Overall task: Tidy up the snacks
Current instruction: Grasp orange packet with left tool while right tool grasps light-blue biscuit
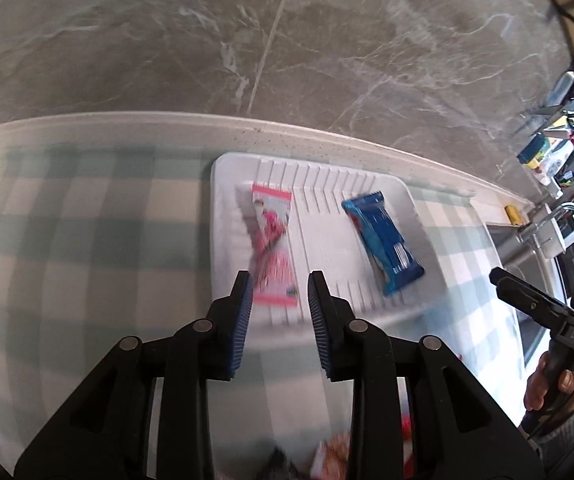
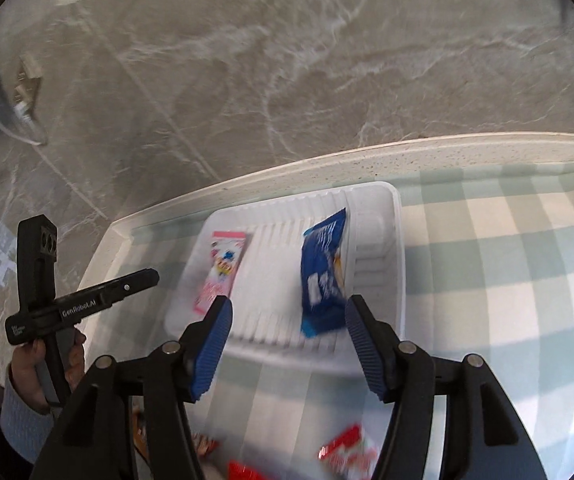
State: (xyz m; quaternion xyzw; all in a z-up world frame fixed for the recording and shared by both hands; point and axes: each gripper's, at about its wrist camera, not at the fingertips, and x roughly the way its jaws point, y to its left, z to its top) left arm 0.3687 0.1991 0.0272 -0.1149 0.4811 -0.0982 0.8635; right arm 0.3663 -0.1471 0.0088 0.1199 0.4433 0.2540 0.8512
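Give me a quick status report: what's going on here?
Left gripper open, empty. Right gripper open, empty. Pink snack and blue snack lie apart in white tray. More packets wait near side; nothing blocking.

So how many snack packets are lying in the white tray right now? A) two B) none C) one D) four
A: the white tray holds just a pink packet and a blue packet, lying apart from each other; both grippers are open and empty.
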